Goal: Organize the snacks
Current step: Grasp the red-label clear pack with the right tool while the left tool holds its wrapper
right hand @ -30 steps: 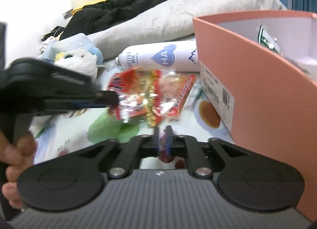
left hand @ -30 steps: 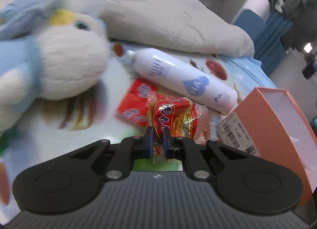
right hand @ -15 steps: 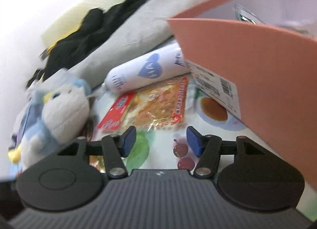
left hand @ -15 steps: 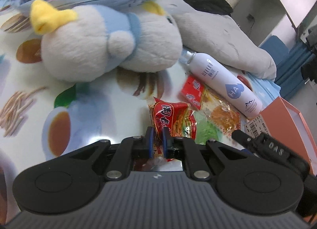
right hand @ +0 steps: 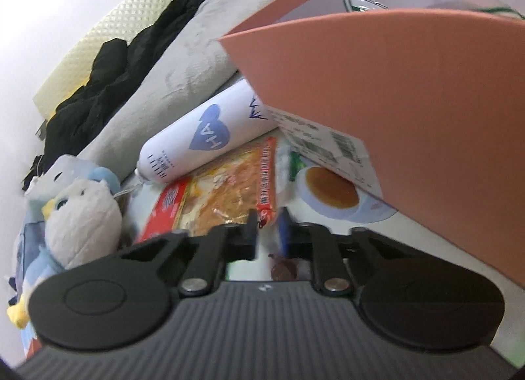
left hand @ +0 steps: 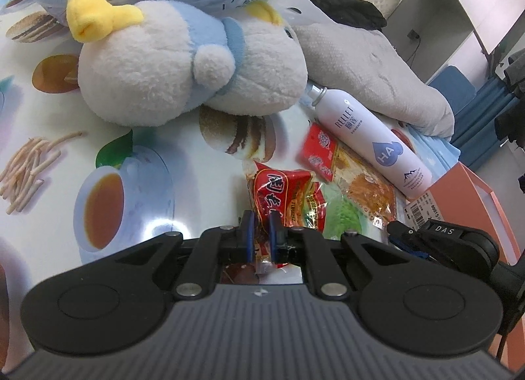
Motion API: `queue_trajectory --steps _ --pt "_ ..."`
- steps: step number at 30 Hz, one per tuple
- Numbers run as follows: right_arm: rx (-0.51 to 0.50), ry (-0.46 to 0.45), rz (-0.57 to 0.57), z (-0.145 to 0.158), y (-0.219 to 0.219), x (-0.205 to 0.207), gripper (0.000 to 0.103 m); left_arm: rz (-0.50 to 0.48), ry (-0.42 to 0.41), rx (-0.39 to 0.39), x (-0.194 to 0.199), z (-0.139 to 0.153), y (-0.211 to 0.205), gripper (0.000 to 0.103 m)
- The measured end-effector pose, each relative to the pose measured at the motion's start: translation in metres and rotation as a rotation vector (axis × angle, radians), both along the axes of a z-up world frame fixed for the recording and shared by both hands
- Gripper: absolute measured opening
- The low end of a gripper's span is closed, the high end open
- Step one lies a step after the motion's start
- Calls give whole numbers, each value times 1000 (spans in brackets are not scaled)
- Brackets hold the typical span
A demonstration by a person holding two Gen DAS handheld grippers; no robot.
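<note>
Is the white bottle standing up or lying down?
Lying down. The white bottle rests on its side on the tablecloth, beside the orange box.

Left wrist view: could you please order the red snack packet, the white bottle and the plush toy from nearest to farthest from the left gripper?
1. Red snack packet: between the left gripper's jaws.
2. White bottle: right, further back.
3. Plush toy: left, about as far; too close to call.

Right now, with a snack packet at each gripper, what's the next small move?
Probably lift the right gripper: its jaws have just been closing on the corner of the flat orange packet, which lies beside the pink box. The left gripper already grips the red packet.
</note>
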State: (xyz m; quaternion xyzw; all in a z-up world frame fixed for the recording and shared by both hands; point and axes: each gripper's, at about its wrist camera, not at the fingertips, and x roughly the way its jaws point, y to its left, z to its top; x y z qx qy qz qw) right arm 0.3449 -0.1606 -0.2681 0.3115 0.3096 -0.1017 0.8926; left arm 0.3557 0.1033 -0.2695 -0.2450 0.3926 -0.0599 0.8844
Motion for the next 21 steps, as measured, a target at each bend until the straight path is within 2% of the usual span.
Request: queue_trajectory --steps 11,21 --pt "-46 -18 52 14 6 -29 6 5 12 -6 -32 19 -1 10" --pt "-118 41 161 35 0 -93 6 -18 46 10 -106 40 -16 9"
